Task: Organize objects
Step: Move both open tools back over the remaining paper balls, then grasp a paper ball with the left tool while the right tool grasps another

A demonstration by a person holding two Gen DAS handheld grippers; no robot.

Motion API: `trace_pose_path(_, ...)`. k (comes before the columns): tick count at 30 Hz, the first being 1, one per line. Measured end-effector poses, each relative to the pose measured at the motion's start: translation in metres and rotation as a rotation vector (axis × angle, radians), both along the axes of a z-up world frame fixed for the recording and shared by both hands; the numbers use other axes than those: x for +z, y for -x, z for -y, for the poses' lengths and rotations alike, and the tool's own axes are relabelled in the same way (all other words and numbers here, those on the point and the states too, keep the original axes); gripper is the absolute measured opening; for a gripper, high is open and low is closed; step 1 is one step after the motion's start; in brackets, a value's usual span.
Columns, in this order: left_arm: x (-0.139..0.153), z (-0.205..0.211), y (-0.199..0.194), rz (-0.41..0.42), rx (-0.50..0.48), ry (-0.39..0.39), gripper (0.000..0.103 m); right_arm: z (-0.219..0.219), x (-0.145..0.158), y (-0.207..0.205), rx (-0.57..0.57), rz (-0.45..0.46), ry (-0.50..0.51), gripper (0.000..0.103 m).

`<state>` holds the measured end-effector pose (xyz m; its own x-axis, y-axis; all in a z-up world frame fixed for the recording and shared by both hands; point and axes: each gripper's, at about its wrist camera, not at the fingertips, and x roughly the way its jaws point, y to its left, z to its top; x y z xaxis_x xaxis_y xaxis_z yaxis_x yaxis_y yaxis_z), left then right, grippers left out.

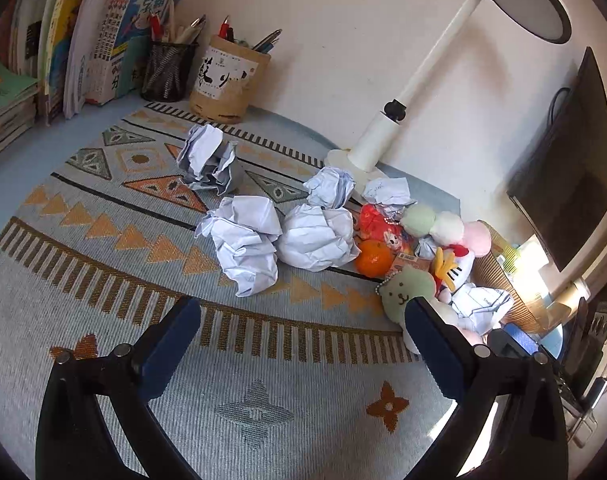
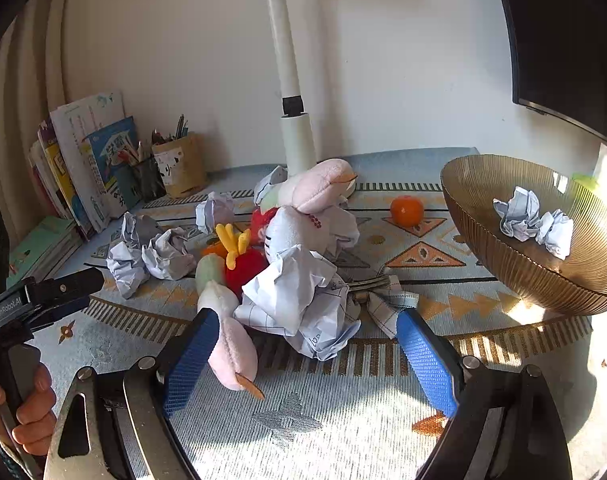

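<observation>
Both grippers, left [image 1: 303, 340] and right [image 2: 307, 356], gape wide and empty above the patterned mat [image 2: 343, 420], the right framing a near crumpled paper ball [image 2: 303, 304], probably bound for the ribbed bowl [image 2: 483, 248] at far right, which holds two already.

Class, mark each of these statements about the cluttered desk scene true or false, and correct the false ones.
1. The ribbed amber glass bowl holds crumpled paper balls. True.
2. The right gripper clamps an orange. False: it is open; the round orange fruit sits apart on the patterned woven mat.
3. The left gripper is open and empty. True.
4. The white desk lamp lies flat. False: it stands upright.
</observation>
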<state>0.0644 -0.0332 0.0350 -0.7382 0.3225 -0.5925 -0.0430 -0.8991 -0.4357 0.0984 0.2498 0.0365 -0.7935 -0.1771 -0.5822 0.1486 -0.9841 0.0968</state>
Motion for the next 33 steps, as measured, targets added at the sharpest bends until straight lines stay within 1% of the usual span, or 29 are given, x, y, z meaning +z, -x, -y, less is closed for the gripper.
trace_pose_path(4, -0.003, 0.002, 0.001, 0.012, -0.004, -0.023, 0.102, 0.008, -0.001, -0.001, 0.003, -0.001, -0.042, 0.09)
trace_pose_path(6, -0.002, 0.003, 0.002, 0.011, -0.003, -0.022, 0.102, 0.012, 0.001, -0.004, -0.008, -0.021, -0.073, 0.09)
trace_pose_path(8, 0.0, 0.003, 0.002, 0.013, -0.016, -0.012, 0.102, 0.015, 0.007, -0.009, 0.0, -0.05, -0.083, 0.09)
trace_pose_path(9, 0.002, 0.002, 0.002, 0.016, -0.03, 0.007, 0.102, 0.016, 0.012, -0.01, 0.003, -0.043, -0.077, 0.09)
trace_pose_path(10, 0.006, 0.002, 0.002, 0.018, -0.042, 0.059, 0.102, 0.018, 0.02, -0.009, 0.026, -0.034, -0.055, 0.09)
trace_pose_path(12, 0.017, 0.005, 0.002, 0.003, -0.038, 0.209, 0.102, 0.03, 0.041, -0.009, 0.099, -0.044, -0.008, 0.09)
trace_pose_path(13, 0.022, 0.009, 0.005, -0.002, -0.035, 0.27, 0.102, 0.041, 0.051, -0.005, 0.134, -0.041, -0.007, 0.09)
trace_pose_path(14, 0.025, 0.013, 0.01, 0.006, -0.047, 0.309, 0.102, 0.053, 0.059, 0.0, 0.166, -0.032, -0.012, 0.09)
trace_pose_path(16, 0.022, 0.019, 0.026, 0.062, -0.072, 0.344, 0.102, 0.083, 0.066, 0.019, 0.23, 0.016, -0.022, 0.09)
trace_pose_path(17, 0.017, 0.02, 0.035, 0.091, -0.085, 0.348, 0.102, 0.098, 0.064, 0.032, 0.258, 0.055, -0.029, 0.09)
trace_pose_path(19, 0.007, 0.018, 0.049, 0.111, -0.12, 0.334, 0.102, 0.122, 0.052, 0.058, 0.28, 0.115, -0.05, 0.088)
trace_pose_path(20, 0.003, 0.018, 0.054, 0.114, -0.133, 0.317, 0.102, 0.131, 0.044, 0.069, 0.283, 0.137, -0.072, 0.081)
trace_pose_path(21, -0.002, 0.016, 0.058, 0.123, -0.143, 0.305, 0.102, 0.139, 0.035, 0.078, 0.285, 0.158, -0.098, 0.069)
trace_pose_path(22, -0.006, 0.016, 0.062, 0.135, -0.143, 0.307, 0.102, 0.144, 0.027, 0.086, 0.285, 0.17, -0.111, 0.065)
trace_pose_path(23, -0.009, 0.014, 0.065, 0.151, -0.131, 0.329, 0.102, 0.148, 0.021, 0.092, 0.295, 0.18, -0.112, 0.064)
trace_pose_path(25, -0.012, 0.013, 0.072, 0.183, -0.105, 0.405, 0.101, 0.158, 0.009, 0.102, 0.341, 0.218, -0.119, 0.064)
trace_pose_path(26, -0.011, 0.014, 0.074, 0.175, -0.113, 0.409, 0.101, 0.163, 0.004, 0.106, 0.34, 0.229, -0.137, 0.064)
trace_pose_path(27, -0.009, 0.015, 0.076, 0.164, -0.128, 0.387, 0.101, 0.165, 0.001, 0.112, 0.33, 0.235, -0.134, 0.064)
trace_pose_path(28, -0.01, 0.014, 0.078, 0.17, -0.14, 0.384, 0.1, 0.166, -0.003, 0.119, 0.324, 0.255, -0.125, 0.065)
trace_pose_path(31, -0.014, 0.009, 0.083, 0.175, -0.159, 0.411, 0.1, 0.164, -0.019, 0.139, 0.334, 0.33, -0.07, 0.065)
trace_pose_path(32, -0.014, 0.007, 0.085, 0.174, -0.165, 0.41, 0.096, 0.163, -0.024, 0.142, 0.347, 0.348, -0.039, 0.064)
trace_pose_path(33, -0.014, 0.006, 0.085, 0.167, -0.172, 0.402, 0.091, 0.161, -0.026, 0.143, 0.354, 0.355, -0.008, 0.061)
